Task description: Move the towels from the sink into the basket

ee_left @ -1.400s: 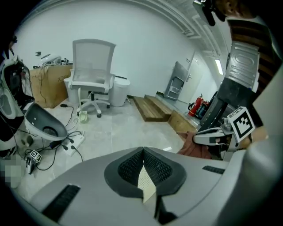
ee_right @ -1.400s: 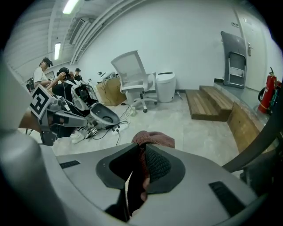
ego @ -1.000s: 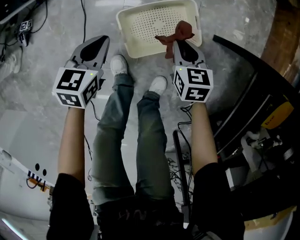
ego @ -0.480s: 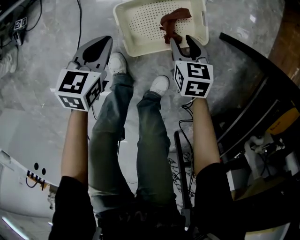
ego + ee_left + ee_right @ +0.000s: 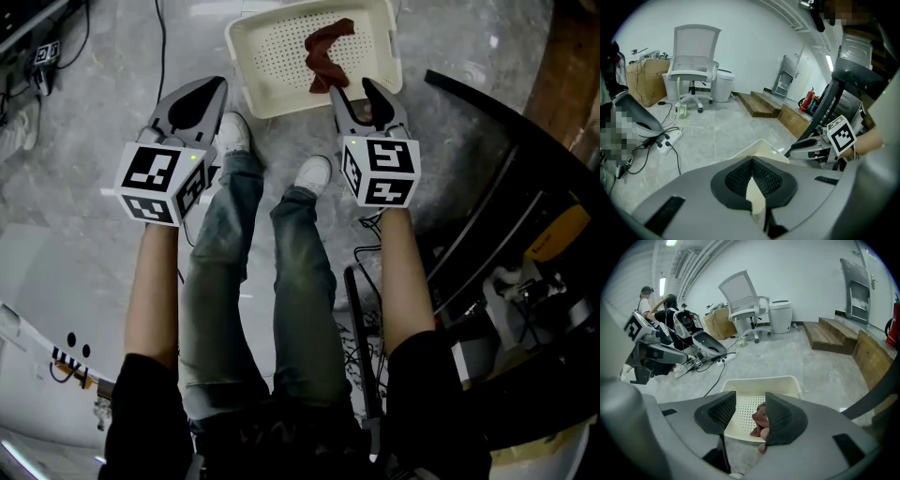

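Head view: brown towel (image 5: 328, 52) loose in basket (image 5: 242, 56), top centre. Right gripper (image 5: 352, 94) fingers just opened, spread, nothing pinched. Left gripper (image 5: 199, 94) fingers pressed together, empty. Risk: towel tail near rim could snag right finger on pull-back and drag out.

Grey marbled floor (image 5: 84, 169) runs to a white wall (image 5: 754, 42); a white mesh-backed office chair (image 5: 693, 56) stands far left, low wooden steps (image 5: 761, 104) far right.

Count: 1 towel (image 5: 323, 54), 1 basket (image 5: 246, 70), 2 shoes (image 5: 234, 131), 1 office chair (image 5: 693, 51), 2 tongs (left tongs (image 5: 214, 86), right tongs (image 5: 351, 89); towel ahead of right).
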Available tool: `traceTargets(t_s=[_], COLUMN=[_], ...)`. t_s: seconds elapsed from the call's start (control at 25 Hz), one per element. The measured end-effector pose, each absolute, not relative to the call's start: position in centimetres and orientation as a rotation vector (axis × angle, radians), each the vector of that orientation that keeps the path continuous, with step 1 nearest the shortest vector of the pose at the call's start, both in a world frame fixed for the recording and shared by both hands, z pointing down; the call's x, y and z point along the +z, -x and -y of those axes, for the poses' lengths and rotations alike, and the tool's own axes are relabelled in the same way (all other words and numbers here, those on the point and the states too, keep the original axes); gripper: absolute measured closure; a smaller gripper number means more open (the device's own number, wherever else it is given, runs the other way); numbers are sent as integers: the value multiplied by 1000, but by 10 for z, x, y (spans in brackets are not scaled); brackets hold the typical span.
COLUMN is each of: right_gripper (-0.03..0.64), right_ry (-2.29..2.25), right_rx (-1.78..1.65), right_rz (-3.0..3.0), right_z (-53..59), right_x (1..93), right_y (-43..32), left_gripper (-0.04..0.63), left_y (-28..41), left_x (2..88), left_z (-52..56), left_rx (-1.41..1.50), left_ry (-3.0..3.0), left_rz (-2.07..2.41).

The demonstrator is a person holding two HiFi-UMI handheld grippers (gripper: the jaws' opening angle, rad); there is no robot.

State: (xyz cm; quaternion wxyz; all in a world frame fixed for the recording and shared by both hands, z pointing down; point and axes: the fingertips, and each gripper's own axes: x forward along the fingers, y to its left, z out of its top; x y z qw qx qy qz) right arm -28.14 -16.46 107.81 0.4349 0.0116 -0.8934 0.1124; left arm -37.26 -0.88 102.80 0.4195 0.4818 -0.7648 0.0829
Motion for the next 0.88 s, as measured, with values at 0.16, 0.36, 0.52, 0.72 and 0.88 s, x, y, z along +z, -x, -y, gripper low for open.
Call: traceTargets(t_s=[0.16,0.36,0.52,0.72,0.88], right_gripper=[472,601,603,603,603], right_ry=[-57,-67,-95,-111,-138], right_rx=[247,145,169,160,174], right_rz=[2281,2321,2354,2424,2486], right_z=[168,170,174,181,191], right_x=[1037,979,930,857,787], right_y=[293,304,310,322,325], left_gripper=[589,589,589,589,589], left_y=[379,386,390,400,405], left_x=[993,946,902,841,780], left_z=[14,13,16,23,25], left_rx=[215,202,202,179,175], left_ry=[-1233,-1236,-1251,-1250,-1250], left_rz=[1947,1977,2001,2046,2096])
